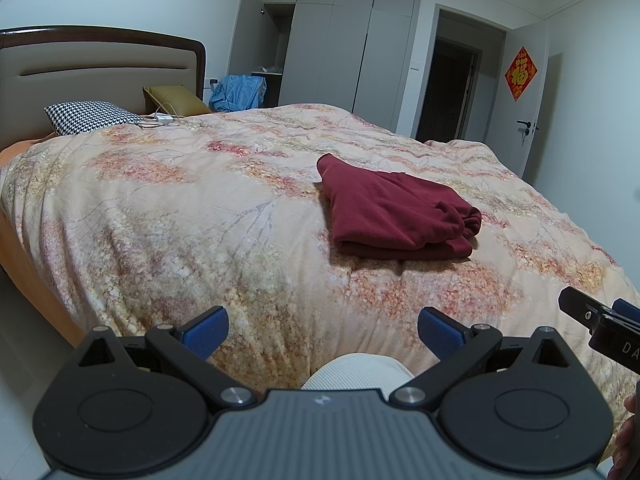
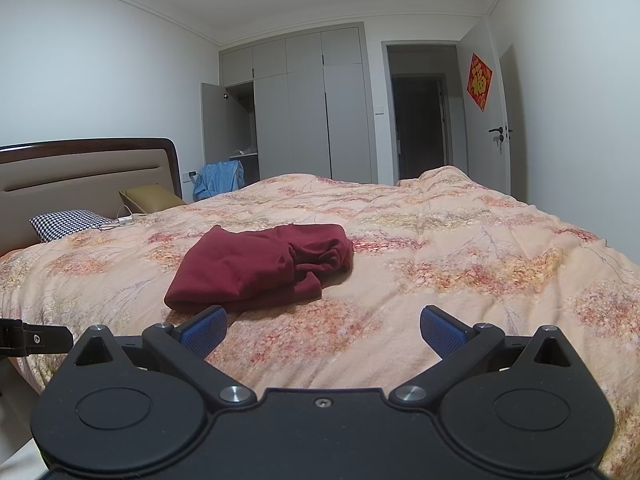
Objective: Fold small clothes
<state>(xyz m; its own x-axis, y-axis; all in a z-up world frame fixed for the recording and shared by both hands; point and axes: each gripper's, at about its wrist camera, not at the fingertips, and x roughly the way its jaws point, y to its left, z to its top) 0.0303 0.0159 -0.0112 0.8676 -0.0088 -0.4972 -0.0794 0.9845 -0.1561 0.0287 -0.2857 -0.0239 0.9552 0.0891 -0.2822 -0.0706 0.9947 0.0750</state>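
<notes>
Maroon garment [image 1: 396, 216], folded into a thick, slightly rumpled rectangle, lies on a floral peach quilt [image 1: 180, 208] covering the bed. From the left claw [image 1: 323, 330] it sits at about 1 o'clock; from the right claw [image 2: 323, 328], at 11 o'clock. Both claws hang spread wide and empty near the bed's edge, blue pads [image 1: 438, 330] apart. A red door hanging [image 1: 520, 73] bears a gold character. A checked pillow [image 1: 90, 116] lies by the headboard at 10 o'clock.
</notes>
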